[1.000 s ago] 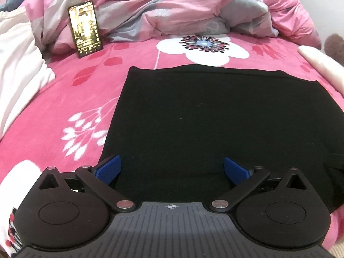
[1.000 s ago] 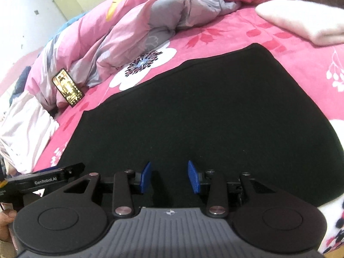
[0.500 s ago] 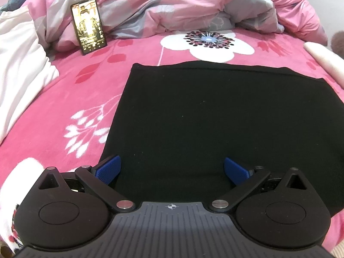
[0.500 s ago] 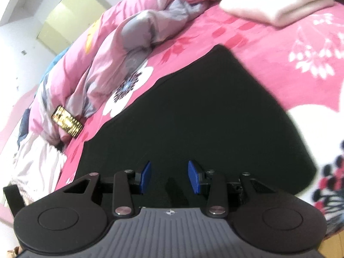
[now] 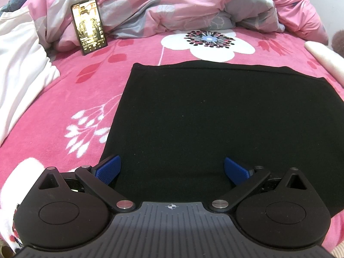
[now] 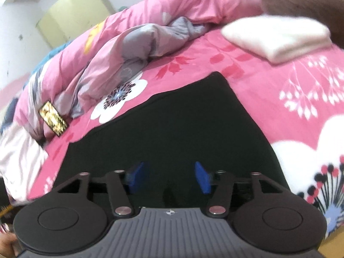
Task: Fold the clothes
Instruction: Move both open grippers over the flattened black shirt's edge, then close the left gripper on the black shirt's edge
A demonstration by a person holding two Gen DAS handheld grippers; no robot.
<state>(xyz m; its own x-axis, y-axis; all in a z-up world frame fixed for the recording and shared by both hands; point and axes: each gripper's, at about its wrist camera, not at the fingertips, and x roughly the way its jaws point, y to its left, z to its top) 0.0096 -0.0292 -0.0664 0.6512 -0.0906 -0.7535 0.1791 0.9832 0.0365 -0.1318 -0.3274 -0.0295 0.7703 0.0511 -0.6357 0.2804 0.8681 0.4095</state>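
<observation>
**Right tool letting go of the black garment**

Spread across the pink floral bed [image 5: 71, 99]: a black garment [image 5: 215, 118], lying flat as a rough rectangle, far edge straight, no wrinkles showing. In the right wrist view, more of the pink sheet visible beyond the garment's right-hand corner than a second ago, and the view blurred and tipped further toward the heaped pink-and-grey duvet [image 6: 133, 49]. Folded pale cloth [image 6: 277, 36] now larger near the top right of that view, well apart from the garment.

Right tool [image 6: 169, 178]: jaws opening at this moment, blue pads standing clearly wider than a second ago, dark fabric behind and below them but nothing visibly pinched. Whether a fold of the garment sat between the pads beforehand: cannot tell, black on black. Read as a release, then a lift away from the cloth.

Left tool [image 5: 172, 169]: spread wide, same as a second ago, hovering over the near edge of the garment, left pad [image 5: 108, 168] just at the garment's left edge, gripping nothing. Framing there nearly unchanged.

Smaller things: phone [image 5: 89, 25] propped against the duvet, screen lit; white cloth [image 5: 19, 64] bunched at the left of the bed, apart from the garment.

Meaning for the task, as a judgement: one fold or smoothing pass likely finished, garment resting free on the bed, both tools empty and ready for a fresh grasp on an edge or corner.
</observation>
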